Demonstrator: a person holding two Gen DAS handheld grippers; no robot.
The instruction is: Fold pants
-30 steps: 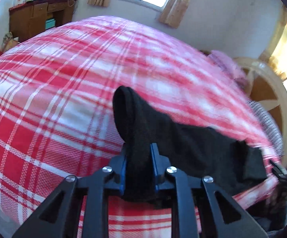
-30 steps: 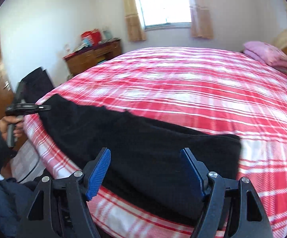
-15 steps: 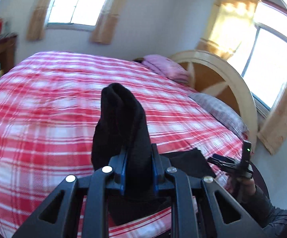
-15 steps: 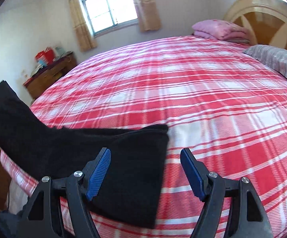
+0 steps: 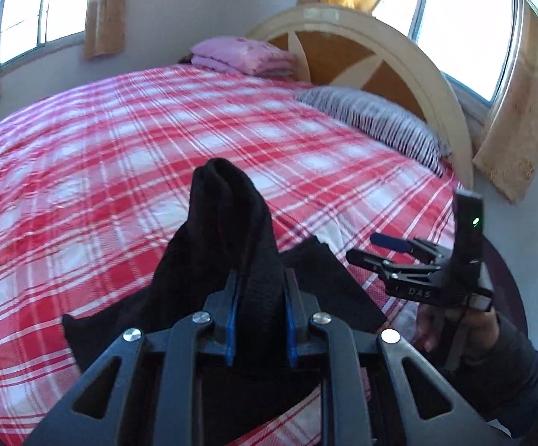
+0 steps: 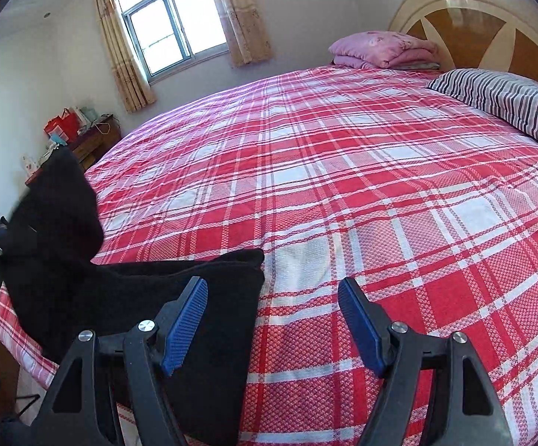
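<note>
The black pants (image 6: 127, 297) lie along the near edge of the red plaid bed (image 6: 343, 186). My left gripper (image 5: 260, 319) is shut on one end of the pants (image 5: 228, 230) and holds it up above the bed; the cloth bunches up past the fingers. In the right wrist view that raised end (image 6: 57, 208) stands at the far left. My right gripper (image 6: 272, 319) is open and empty, just above the bed beside the pants' other end. It also shows in the left wrist view (image 5: 391, 256) at the right, held by a hand.
A striped pillow (image 6: 506, 100) and a folded pink blanket (image 6: 384, 50) lie by the wooden headboard (image 6: 492, 18). A wooden dresser (image 6: 86, 141) with clutter stands by the far wall under the window. The bed's near edge drops off below the grippers.
My left gripper has swung right toward the headboard with the pants end lifted, folding it over toward the other end. My right gripper stayed open and has shifted right, off the pants.
</note>
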